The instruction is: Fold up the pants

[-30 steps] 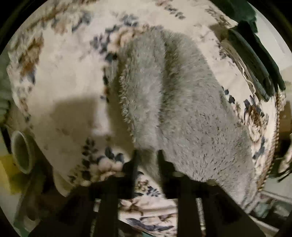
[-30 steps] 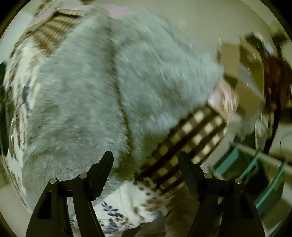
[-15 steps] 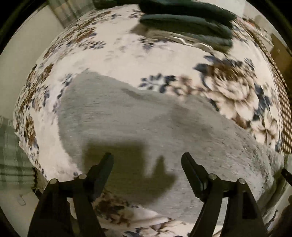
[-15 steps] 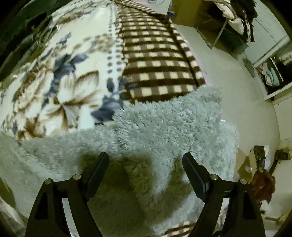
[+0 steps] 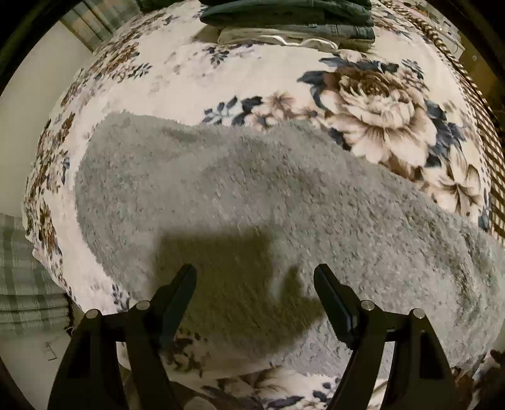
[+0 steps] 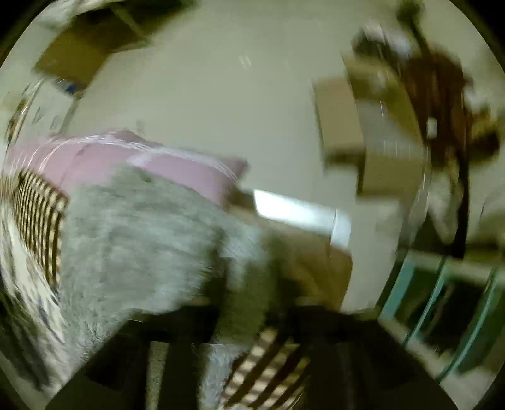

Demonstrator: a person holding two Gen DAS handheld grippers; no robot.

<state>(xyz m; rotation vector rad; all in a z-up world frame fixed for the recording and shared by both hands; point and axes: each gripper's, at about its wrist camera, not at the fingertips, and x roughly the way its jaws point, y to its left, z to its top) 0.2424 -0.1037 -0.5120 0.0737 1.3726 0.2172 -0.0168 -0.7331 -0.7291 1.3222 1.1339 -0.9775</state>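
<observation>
place: home bedroom | evidence: floral blanket (image 5: 195, 82) over a bed, folded clothes stack (image 5: 293, 22) at 12 o'clock (dark garments) | cardboard boxes (image 6: 341, 120) on floor

My left wrist camera looks steeply down past my left gripper (image 5: 255, 284) onto the grey fleece pants (image 5: 252, 202) on the floral blanket (image 5: 378, 104), close above. My right wrist camera (badly blurred) faces the bed's edge and the floor (image 6: 252, 94) beyond; both views share the pants.

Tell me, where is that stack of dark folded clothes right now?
In the left wrist view, the stack of dark folded clothes sits at the top edge, on the far side of the floral blanket, beyond the grey fleece pants.
</observation>
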